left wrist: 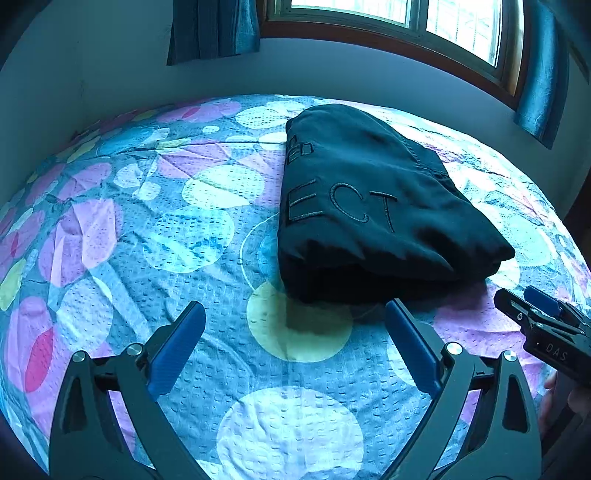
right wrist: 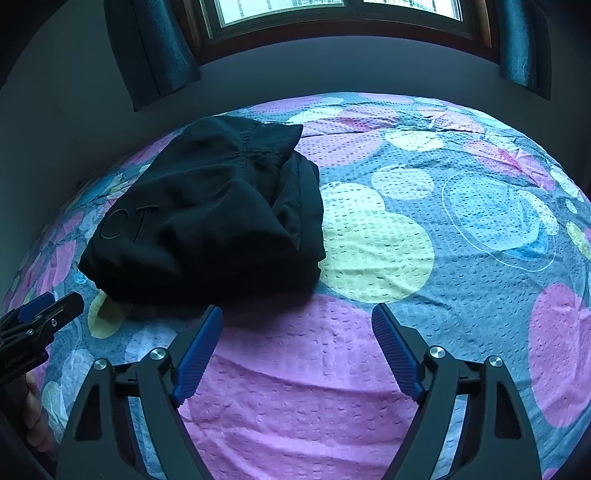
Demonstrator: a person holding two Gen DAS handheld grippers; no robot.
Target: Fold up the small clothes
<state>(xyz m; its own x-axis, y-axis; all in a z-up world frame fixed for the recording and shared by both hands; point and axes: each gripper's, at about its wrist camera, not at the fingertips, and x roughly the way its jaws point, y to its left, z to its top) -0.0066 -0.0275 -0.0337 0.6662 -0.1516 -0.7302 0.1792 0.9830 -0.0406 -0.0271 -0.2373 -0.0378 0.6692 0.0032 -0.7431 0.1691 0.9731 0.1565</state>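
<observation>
Place: a bedroom in a home.
Bed: a bedspread (left wrist: 184, 236) printed with pastel circles covers the whole work surface.
Window: a wood-framed window (left wrist: 413, 33) sits in the plain wall behind.
Curtains: blue curtains (right wrist: 155, 48) hang on both sides.

Both wrist views low over bed (left wrist: 110, 229), window-facing, sharing garment (left wrist: 369, 206).
</observation>
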